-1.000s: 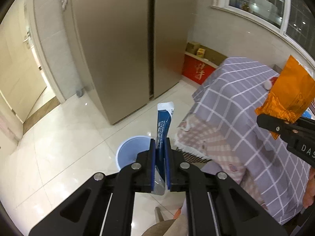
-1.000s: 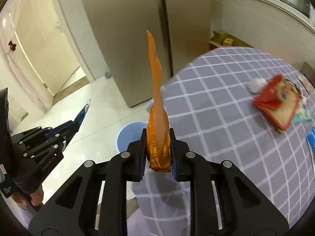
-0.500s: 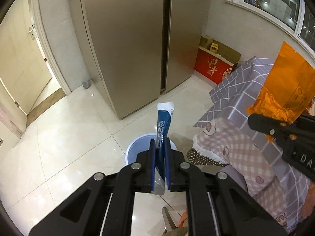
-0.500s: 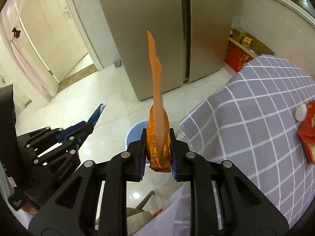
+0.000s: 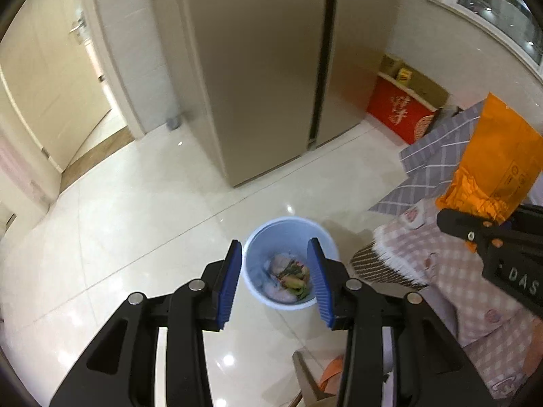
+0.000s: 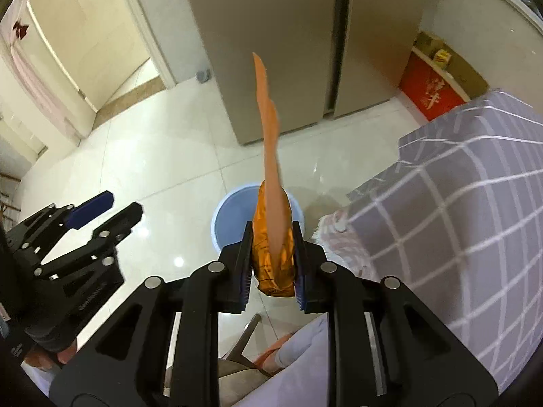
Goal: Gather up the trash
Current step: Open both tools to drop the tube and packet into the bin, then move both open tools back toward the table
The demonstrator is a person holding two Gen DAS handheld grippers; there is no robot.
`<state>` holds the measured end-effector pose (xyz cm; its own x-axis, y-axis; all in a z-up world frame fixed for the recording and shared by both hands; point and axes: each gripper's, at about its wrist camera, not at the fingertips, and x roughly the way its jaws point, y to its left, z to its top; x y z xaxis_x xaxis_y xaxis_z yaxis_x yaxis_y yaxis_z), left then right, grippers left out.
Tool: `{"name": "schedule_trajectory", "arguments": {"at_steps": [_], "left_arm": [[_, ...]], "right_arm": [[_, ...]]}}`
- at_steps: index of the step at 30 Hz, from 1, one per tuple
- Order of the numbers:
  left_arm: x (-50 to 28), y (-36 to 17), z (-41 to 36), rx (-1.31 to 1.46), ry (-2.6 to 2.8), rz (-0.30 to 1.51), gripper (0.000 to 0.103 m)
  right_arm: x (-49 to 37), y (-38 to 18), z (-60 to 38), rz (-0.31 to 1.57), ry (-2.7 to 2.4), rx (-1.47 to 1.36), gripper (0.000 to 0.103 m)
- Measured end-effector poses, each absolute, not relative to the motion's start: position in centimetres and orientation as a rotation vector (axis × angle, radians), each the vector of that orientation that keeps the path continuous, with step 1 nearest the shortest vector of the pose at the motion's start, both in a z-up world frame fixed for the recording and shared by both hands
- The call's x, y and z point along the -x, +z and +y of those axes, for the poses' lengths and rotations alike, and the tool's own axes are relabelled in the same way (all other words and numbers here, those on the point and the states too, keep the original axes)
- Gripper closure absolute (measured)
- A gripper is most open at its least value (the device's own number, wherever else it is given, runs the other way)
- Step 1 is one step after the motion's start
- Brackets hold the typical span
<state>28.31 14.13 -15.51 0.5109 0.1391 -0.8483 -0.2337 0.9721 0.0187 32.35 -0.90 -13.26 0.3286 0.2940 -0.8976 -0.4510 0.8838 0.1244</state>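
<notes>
Orange wrapper (image 6: 273, 237) clamped in right tool (image 6: 273, 264) hides half the bin (image 6: 230, 217); left tool (image 5: 275, 283), just opened, holds nothing.

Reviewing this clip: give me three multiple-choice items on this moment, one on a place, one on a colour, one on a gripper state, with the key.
1. Where is the blue bin?
A. on the table
B. on the floor, in front of the fridge
C. in the doorway

2. What colour is the wrapper in the right gripper?
A. orange
B. green
C. white

3. How is the left gripper?
A. shut on a wrapper
B. open, nothing between its jaws
C. out of view

Key: B, it stands on the tiles near the fridge; A, orange foil shows between the pads; B, the jaws have just been opening and the bin shows through the gap.
</notes>
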Motion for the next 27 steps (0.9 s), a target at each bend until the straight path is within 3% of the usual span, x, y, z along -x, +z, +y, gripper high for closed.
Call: {"name": "schedule_trajectory", "arguments": {"at_steps": [8,9,10,11,13,27], "left_arm": [[-25.8,-15.4,17.5,0.123,0.321,1.03,0.063],[-25.6,-15.2,17.7,0.122,0.328,1.029,0.063],[-25.3,-15.0,18.0,0.121,0.335,1.025,0.063],[-25.2,-14.8,18.3,0.121,0.34,1.021,0.063],[-24.8,-14.4,18.6,0.12,0.349,1.013,0.063],[-24.1,-12.7,17.8,0.111,0.354,0.982,0.061]], "right_arm": [[-33.2,-14.5,2.9,1.18,0.57,0.163,0.081],[-33.4,-14.4,3.2,1.184,0.603,0.137,0.075],[-33.6,-14.3,3.6,1.188,0.613,0.127,0.04],[-33.7,-14.1,3.7,1.183,0.608,0.128,0.022],[-33.5,-13.4,3.7,1.107,0.582,0.147,0.022],[-32.3,-14.9,2.1,1.18,0.579,0.134,0.022]]}}
